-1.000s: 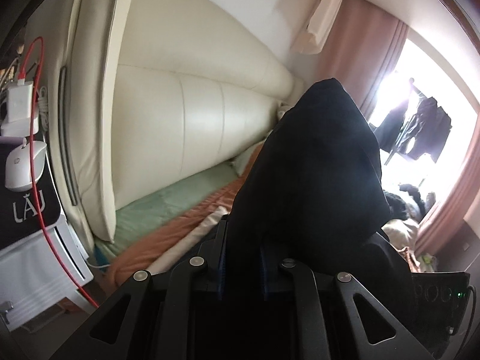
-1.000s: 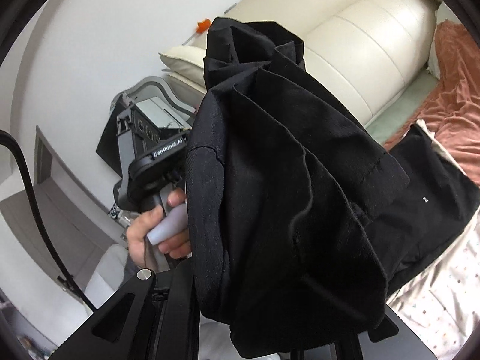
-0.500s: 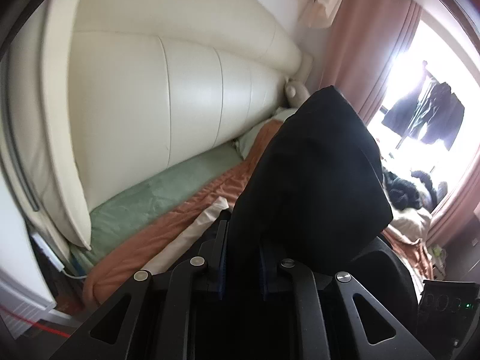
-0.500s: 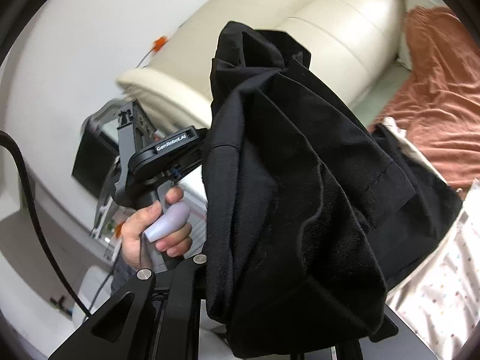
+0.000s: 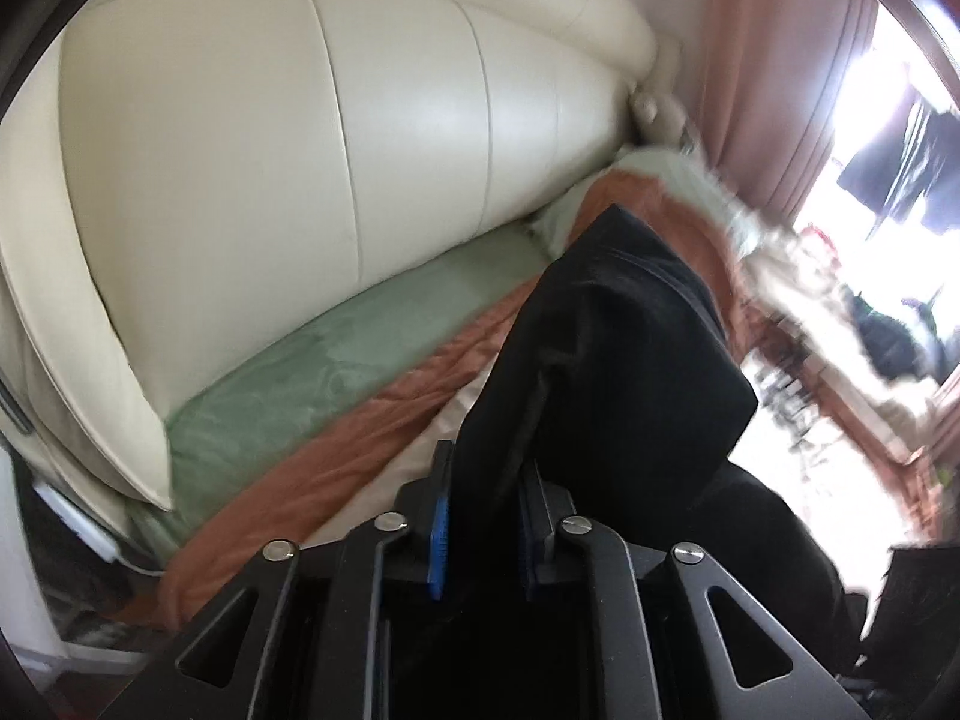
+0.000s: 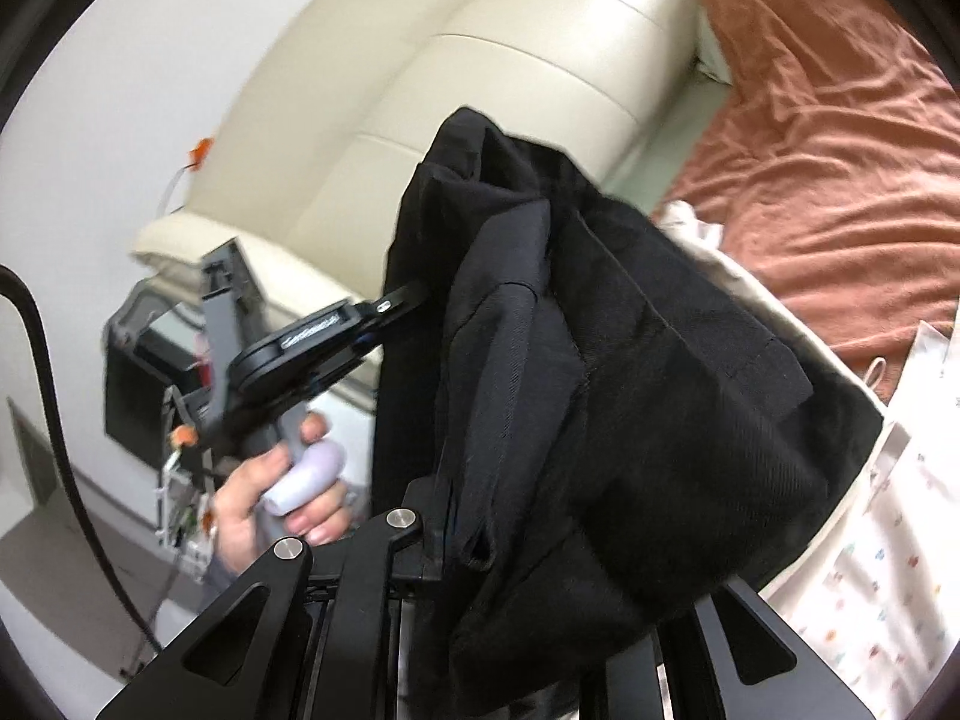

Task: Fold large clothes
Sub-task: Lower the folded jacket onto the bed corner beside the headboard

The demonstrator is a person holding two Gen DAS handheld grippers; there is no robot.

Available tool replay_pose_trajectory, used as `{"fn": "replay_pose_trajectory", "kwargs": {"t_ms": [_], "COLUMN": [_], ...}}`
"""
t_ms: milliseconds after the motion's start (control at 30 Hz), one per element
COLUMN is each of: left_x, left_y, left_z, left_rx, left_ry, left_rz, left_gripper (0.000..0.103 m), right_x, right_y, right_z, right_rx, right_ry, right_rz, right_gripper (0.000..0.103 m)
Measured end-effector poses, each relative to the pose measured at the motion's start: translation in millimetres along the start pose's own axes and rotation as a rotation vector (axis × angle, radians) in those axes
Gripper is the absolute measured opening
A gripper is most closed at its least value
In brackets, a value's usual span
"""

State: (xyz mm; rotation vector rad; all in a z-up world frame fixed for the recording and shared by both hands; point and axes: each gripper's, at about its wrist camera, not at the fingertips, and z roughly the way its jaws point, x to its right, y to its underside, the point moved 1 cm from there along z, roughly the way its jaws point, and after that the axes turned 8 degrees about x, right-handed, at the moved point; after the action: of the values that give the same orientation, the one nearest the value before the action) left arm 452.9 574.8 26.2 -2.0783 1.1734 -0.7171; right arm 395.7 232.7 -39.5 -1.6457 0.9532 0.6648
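Left gripper [image 5: 483, 516] raised, jaws clenched on the black garment [image 5: 618, 360], which rises from them toward the cream headboard [image 5: 300, 150]. Right gripper [image 6: 480, 540] is draped in it; its jaws' state I cannot tell.

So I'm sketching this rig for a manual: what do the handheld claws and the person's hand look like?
Both claws, left claw and right claw, are matte black, with triangular cut-outs and silver screws; the left one has blue ribbed pads. The bare left hand grips a lilac trigger. A black cable arcs at the left.
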Motion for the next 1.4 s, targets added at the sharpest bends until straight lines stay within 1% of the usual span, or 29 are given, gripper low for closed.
{"fn": "replay_pose_trajectory", "kwargs": {"t_ms": [33,67,100,133,167,200,233,267,333,400,467,567,600,633,767,800,867,900,967,1000,1133,1167,1233,1267,1300,1333,1367,1400], "left_x": [0.6,-0.7,-3.7,-7.7,-13.1,-17.0,-22.8,-29.1,-41.3,-53.7,-64.2,-77.7,-81.9,-85.5,-97.1,-98.6,-101.1,-102.5,-104.7,-105.1,-107.0,-107.8,-110.7,-112.2,-113.0,-112.8,-112.2,-111.4], "left_y": [2.7,6.3,9.6,13.2,18.3,22.1,28.3,35.0,46.8,60.1,72.4,93.6,101.8,109.4,138.7,144.0,155.2,160.8,171.3,174.6,189.3,192.7,197.0,198.2,198.4,197.2,195.6,192.7], "left_z": [2.1,0.3,-3.2,-6.5,-11.2,-14.5,-23.3,-34.0,-50.8,-68.5,-85.5,-108.1,-113.6,-117.4,-129.4,-130.9,-132.4,-133.5,-133.2,-131.7,-113.4,-109.2,-98.1,-93.9,-89.3,-86.1,-84.2,-82.7], "left_rx": [-0.006,-0.001,0.007,0.008,0.0,-0.003,0.002,0.014,0.027,0.026,0.037,0.039,0.027,0.011,-0.034,-0.038,-0.042,-0.04,-0.04,-0.043,-0.079,-0.087,-0.117,-0.128,-0.135,-0.136,-0.138,-0.14], "left_ry": [-0.03,-0.058,-0.068,-0.073,-0.072,-0.069,-0.066,-0.071,-0.076,-0.079,-0.064,-0.066,-0.064,-0.064,-0.004,-0.005,-0.004,0.003,0.007,0.008,0.011,0.005,-0.036,-0.034,-0.014,0.004,0.003,-0.002], "left_rz": [0.018,0.031,0.032,0.031,0.029,0.027,0.027,0.031,0.033,0.011,-0.012,-0.046,-0.062,-0.086,-0.201,-0.219,-0.247,-0.265,-0.304,-0.315,-0.375,-0.388,-0.422,-0.441,-0.462,-0.471,-0.469,-0.465], "left_gripper": [0.027,0.027,0.027,0.032,0.043,0.048,0.057,0.06,0.061,0.061,0.061,0.062,0.064,0.07,0.072,0.074,0.087,0.089,0.098,0.099,0.1,0.1,0.1,0.099,0.098,0.089,0.079,0.075], "right_x": [8.4,18.9,28.8,38.9,48.2,58.0,64.0,68.7,71.6,67.5,63.6,68.0,69.7,73.9,79.2,78.6,77.3,77.0,77.2,77.7,79.8,80.7,82.0,82.0,81.6,80.7,79.0,76.9], "right_y": [0.1,0.7,1.9,2.3,2.8,3.7,5.0,6.7,9.7,10.6,12.0,16.4,17.8,19.0,21.0,21.0,21.2,20.9,20.7,20.6,21.2,21.5,22.2,22.1,21.7,21.3,20.3,19.0], "right_z": [4.4,12.0,18.5,23.0,25.0,26.1,27.1,27.2,26.8,24.5,21.2,20.4,20.3,21.4,22.3,22.3,22.2,22.5,22.5,22.5,22.8,22.4,21.8,21.9,21.8,21.8,21.7,21.9], "right_rx": [-0.007,-0.019,-0.03,-0.035,-0.034,-0.034,-0.035,-0.033,-0.031,-0.017,0.001,0.008,0.008,0.006,0.002,0.002,-0.004,-0.009,-0.012,-0.013,-0.011,-0.01,-0.009,-0.01,-0.011,-0.012,-0.012,-0.011], "right_ry": [0.019,0.051,0.091,0.122,0.142,0.146,0.138,0.139,0.148,0.155,0.166,0.175,0.177,0.181,0.193,0.195,0.201,0.205,0.206,0.205,0.202,0.199,0.195,0.193,0.19,0.188,0.186,0.182], "right_rz": [0.004,0.007,0.008,0.014,0.026,0.05,0.07,0.082,0.082,0.055,0.034,0.042,0.045,0.049,0.059,0.057,0.047,0.042,0.045,0.05,0.071,0.079,0.092,0.096,0.095,0.092,0.087,0.08], "right_gripper": [0.017,0.017,0.017,0.017,0.017,0.017,0.017,0.017,0.016,0.016,0.015,0.015,0.015,0.015,0.015,0.015,0.015,0.015,0.015,0.015,0.015,0.015,0.015,0.015,0.015,0.015,0.015,0.014]}}
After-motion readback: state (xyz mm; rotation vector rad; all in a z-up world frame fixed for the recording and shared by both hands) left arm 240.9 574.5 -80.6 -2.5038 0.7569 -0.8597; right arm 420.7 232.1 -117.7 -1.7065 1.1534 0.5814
